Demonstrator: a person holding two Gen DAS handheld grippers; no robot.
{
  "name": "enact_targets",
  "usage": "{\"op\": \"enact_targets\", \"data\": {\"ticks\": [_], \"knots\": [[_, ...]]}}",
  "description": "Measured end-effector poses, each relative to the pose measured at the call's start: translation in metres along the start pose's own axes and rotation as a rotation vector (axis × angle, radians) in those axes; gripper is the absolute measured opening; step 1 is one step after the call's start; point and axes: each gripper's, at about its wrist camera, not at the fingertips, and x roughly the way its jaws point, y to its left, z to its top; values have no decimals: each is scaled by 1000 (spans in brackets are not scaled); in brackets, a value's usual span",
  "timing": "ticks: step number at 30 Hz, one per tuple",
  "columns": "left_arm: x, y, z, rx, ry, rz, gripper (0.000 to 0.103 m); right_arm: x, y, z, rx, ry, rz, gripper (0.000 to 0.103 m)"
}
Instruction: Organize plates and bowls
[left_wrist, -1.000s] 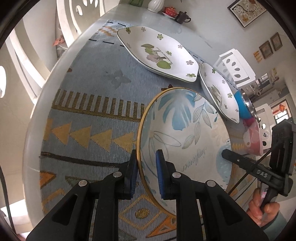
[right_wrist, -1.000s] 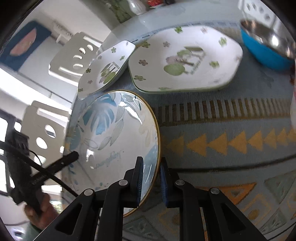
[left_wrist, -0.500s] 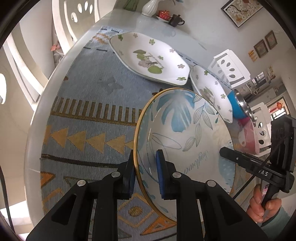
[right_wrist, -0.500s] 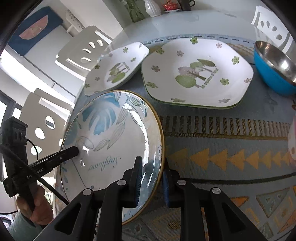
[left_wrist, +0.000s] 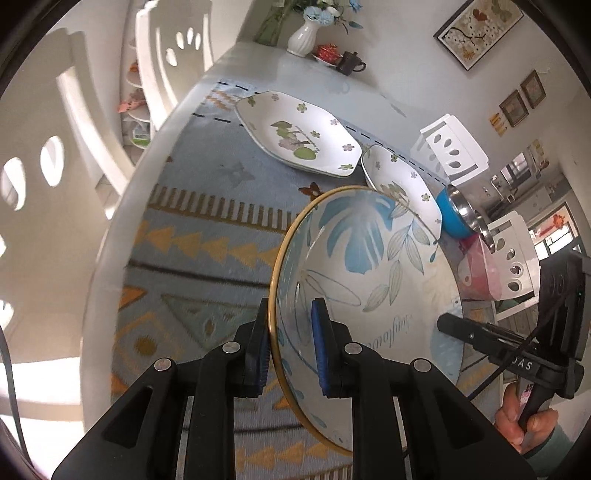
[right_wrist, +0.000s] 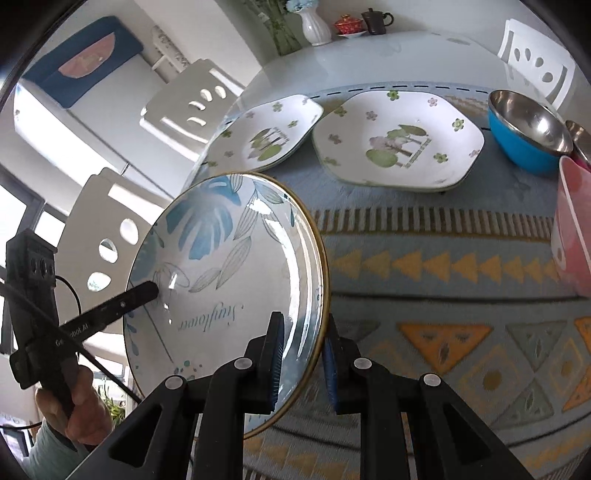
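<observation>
Progress so far looks slight to me: nothing on the worktop (right_wrist: 369, 55) is stacked yet, as far as I can see. I have the round blue-leaf plate (left_wrist: 369, 277) held between both tongs, clear of the patterned runner (left_wrist: 207, 258) and tilted on edge. My left tongs (left_wrist: 290, 347) are closed tight on its gold rim at one side, one pad inside the well and one behind the rim. My right tongs (right_wrist: 303, 358) pinch the opposite rim the same way, pads pressed on the plate. In each wrist view I can see the other tool reaching onto the far edge, with a hand (right_wrist: 79, 417) gripping its handle.

Beyond the held plate, two white hexagonal plates with green tree prints sit flat on the runner: the larger hexagonal plate (right_wrist: 399, 144) and the smaller hexagonal plate (right_wrist: 269, 133), edges just beside each other or slightly overlapping; I cannot tell which. To their right stands a blue steel-lined bowl (right_wrist: 524, 136), with a pink bowl (right_wrist: 572, 229) nearer me and a third steel rim just showing behind it.

My read is that I am on the first carry. Left to do: set this plate down on or by the others, gather the hexagonal pair, then nest the bowls. A vase (right_wrist: 316, 24) and tea set sit well apart at the far end.
</observation>
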Motion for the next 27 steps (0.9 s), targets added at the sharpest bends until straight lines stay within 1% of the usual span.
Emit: {"op": "enact_targets", "data": {"ticks": [7,12,14,18,24,27], "knots": [[-5,11,-36,-31,24,39,16,7,9,-34,-8,47,13,19],[4,19,-52,-40,55,62,16,18,8,-47,-8,68,10,19],[7,20,-56,-36,65,74,16,21,7,-49,0,73,10,19],[9,23,-62,-46,72,71,16,22,7,-54,9,66,3,19],[18,27,-63,-36,95,83,16,25,6,-59,17,66,-19,19],[17,29,-62,-51,92,68,16,25,5,-63,29,68,-9,19]]}}
